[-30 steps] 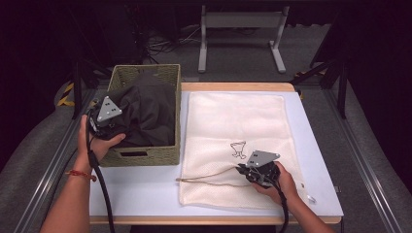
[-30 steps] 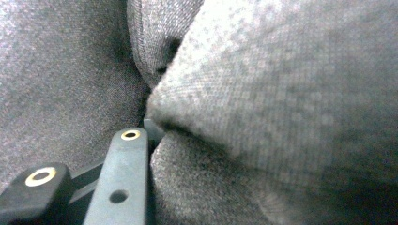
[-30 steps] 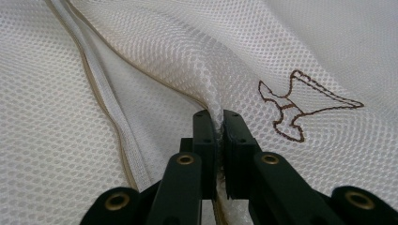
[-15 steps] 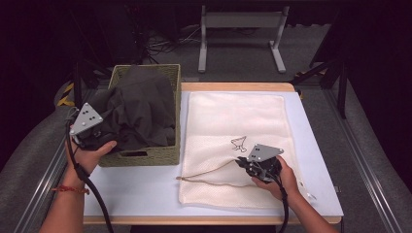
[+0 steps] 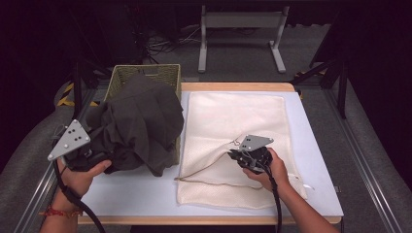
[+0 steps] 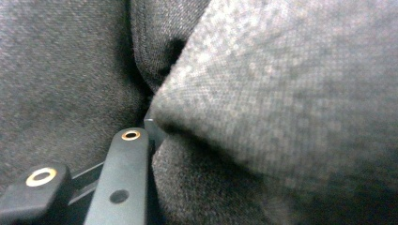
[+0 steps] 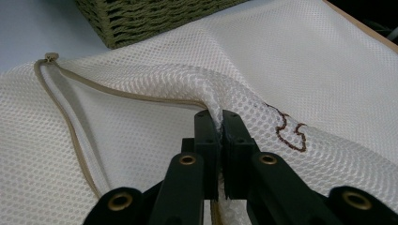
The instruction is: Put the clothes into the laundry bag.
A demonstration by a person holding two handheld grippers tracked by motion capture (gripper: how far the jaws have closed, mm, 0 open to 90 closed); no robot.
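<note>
A dark grey garment [image 5: 141, 121] hangs half out of the green woven basket [image 5: 145, 73] at the left, draped over its near rim. My left gripper [image 5: 97, 158] is shut on the garment's near-left part, its tips buried in the cloth. In the left gripper view, dark fabric [image 6: 291, 103] wraps around one black jaw. A white mesh bag [image 5: 233, 116] lies flat to the right of the basket. My right gripper [image 5: 232, 154] is shut on the bag's top layer by the beige-trimmed edge [image 7: 70, 122]. There the gripper [image 7: 220, 122] holds a ridge of mesh [image 7: 305, 70] pinched up.
The white table top [image 5: 136, 194] has a wooden rim. The basket's corner [image 7: 141, 18] stands close beyond the bag's open edge. A brown embroidered mark [image 7: 286, 129] sits on the mesh beside the jaws. A metal stand [image 5: 240, 34] is on the floor behind the table.
My left gripper moved left and toward the near edge, dragging the dark garment up and out over the basket's rim. My right gripper rose slightly, lifting the mesh layer into a ridge.
</note>
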